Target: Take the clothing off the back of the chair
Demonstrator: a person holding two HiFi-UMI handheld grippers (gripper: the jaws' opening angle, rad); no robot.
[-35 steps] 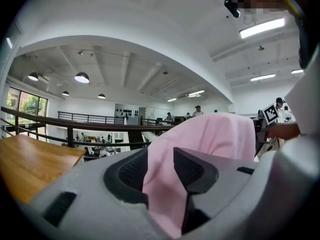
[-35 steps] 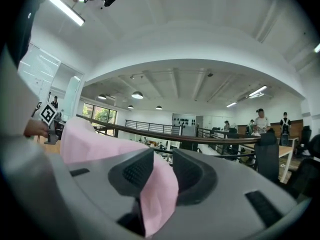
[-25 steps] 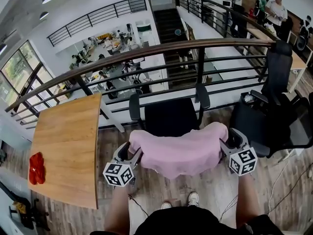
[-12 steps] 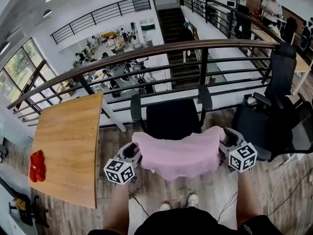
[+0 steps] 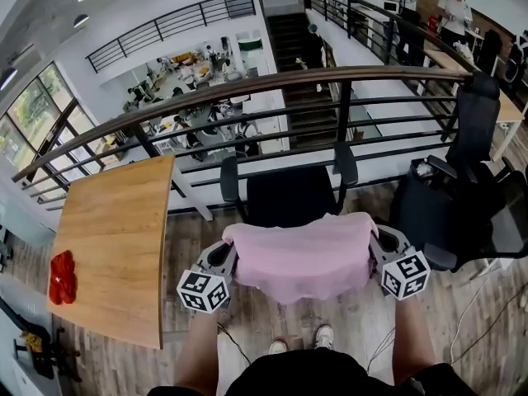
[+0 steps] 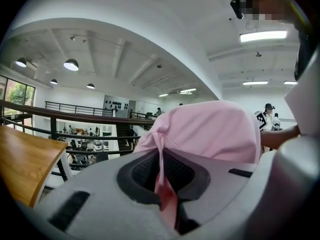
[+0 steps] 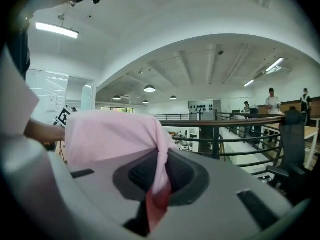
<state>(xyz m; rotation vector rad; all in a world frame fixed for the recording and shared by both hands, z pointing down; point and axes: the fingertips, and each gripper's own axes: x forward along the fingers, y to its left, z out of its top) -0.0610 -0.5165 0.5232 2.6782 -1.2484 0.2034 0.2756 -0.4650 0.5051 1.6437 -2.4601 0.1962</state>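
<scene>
A pink garment (image 5: pixel 301 254) hangs over the back of a black office chair (image 5: pixel 289 196), right in front of me. My left gripper (image 5: pixel 227 258) is at the garment's left end, shut on a fold of the cloth. In the left gripper view that fold (image 6: pixel 161 156) runs down between the pads of the left gripper (image 6: pixel 162 176). My right gripper (image 5: pixel 375 250) is at the right end, its jaws closing with pink cloth (image 7: pixel 161 159) pinched between them. In its own view the right gripper (image 7: pixel 157 181) presses the fold. The chair's back is hidden under the garment.
A wooden table (image 5: pixel 115 238) stands to the left with a red cloth (image 5: pixel 62 279) on it. A dark railing (image 5: pixel 247 89) runs behind the chair above a lower floor. A second black chair (image 5: pixel 462 196) stands close on the right. My shoes (image 5: pixel 326 335) are below.
Both grippers have closed onto the ends of the pink garment. The garment's ends have bunched in slightly; the hands have hardly shifted.
</scene>
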